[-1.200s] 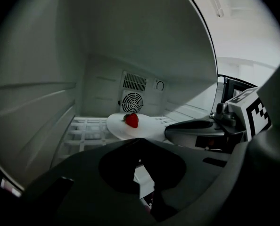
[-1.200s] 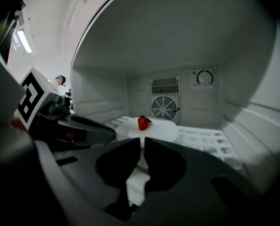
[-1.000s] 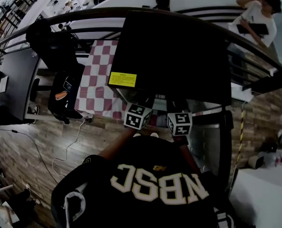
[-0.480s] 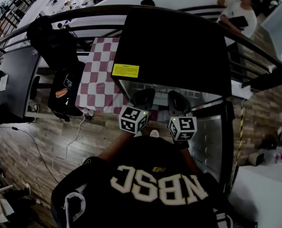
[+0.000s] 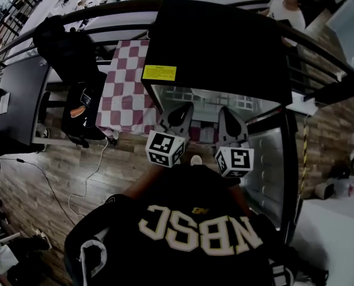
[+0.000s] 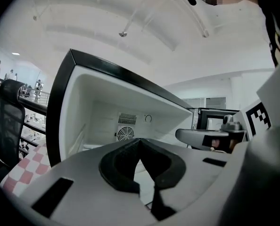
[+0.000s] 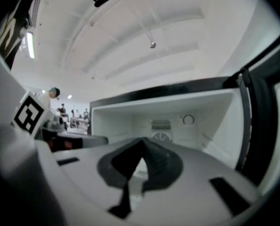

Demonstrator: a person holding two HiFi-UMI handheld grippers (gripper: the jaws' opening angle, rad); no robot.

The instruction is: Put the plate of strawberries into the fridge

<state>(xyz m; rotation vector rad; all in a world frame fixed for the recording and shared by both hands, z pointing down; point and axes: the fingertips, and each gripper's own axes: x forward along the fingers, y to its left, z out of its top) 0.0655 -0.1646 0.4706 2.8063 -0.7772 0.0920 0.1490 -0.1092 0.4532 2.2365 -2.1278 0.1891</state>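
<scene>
A small black fridge (image 5: 224,46) stands open in front of me, its white inside (image 6: 107,121) lit, with a round fan grille (image 6: 126,133) on the back wall. My left gripper (image 5: 178,117) and right gripper (image 5: 229,124) hang side by side just before the opening. Both are shut with nothing between the jaws. The left gripper view shows its closed tips (image 6: 139,142), and the right gripper view shows its own (image 7: 142,142) before the same white inside (image 7: 177,121). I cannot make out the plate of strawberries in any view.
The fridge door (image 5: 266,159) stands open at the right. A red-and-white checked table (image 5: 126,94) and a black chair (image 5: 75,100) draped with dark clothes lie to the left. A cable (image 5: 87,183) runs over the wooden floor. A person (image 5: 287,8) stands beyond the railing.
Both grippers have drawn back out of the fridge opening toward me and spread slightly apart. The person at the back right has walked further left.
</scene>
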